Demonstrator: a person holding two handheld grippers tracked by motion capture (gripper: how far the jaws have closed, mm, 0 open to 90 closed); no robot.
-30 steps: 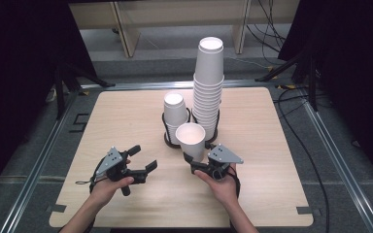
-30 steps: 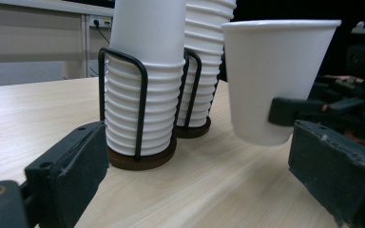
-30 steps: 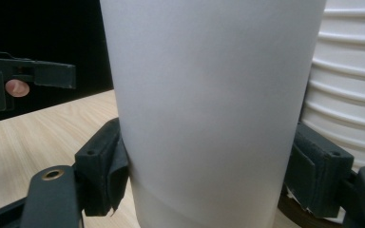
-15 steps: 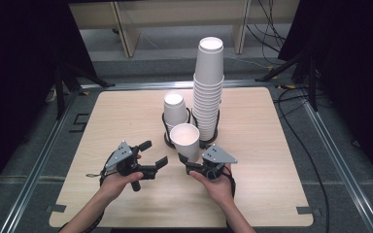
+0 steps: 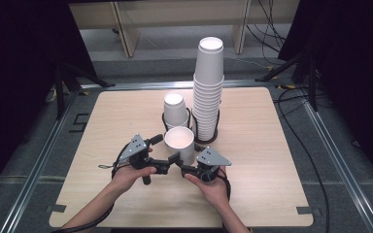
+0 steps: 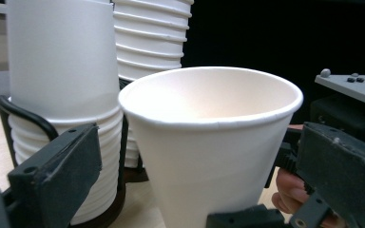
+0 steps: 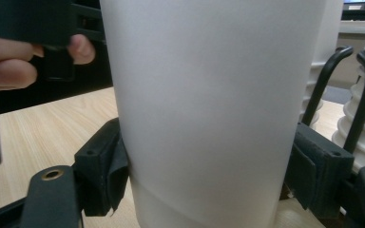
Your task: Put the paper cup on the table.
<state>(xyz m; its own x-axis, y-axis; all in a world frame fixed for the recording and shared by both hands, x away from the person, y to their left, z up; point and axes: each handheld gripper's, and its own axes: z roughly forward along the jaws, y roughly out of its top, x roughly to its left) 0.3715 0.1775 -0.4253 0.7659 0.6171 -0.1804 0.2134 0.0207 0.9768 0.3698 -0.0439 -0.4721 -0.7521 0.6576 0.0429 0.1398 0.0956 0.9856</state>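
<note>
A single white paper cup (image 5: 179,141) stands upright in front of the two stacks, mouth open to the top. My right gripper (image 5: 187,168) is shut on its lower wall; in the right gripper view both pads (image 7: 105,173) press against the cup (image 7: 209,95). My left gripper (image 5: 167,163) comes in from the left, open. In the left gripper view its jaws stand wide on either side of the cup (image 6: 209,142) without touching it. Whether the cup's base rests on the table is hidden.
A tall stack of white cups (image 5: 208,92) and a short stack (image 5: 175,110) stand in black wire holders behind the held cup, mid-table. The wooden table (image 5: 272,160) has bare room to the left, right and front. Metal rails run along its sides.
My left gripper has moved right and now brackets the cup. The right gripper has shifted slightly left with the cup, still shut on it.
</note>
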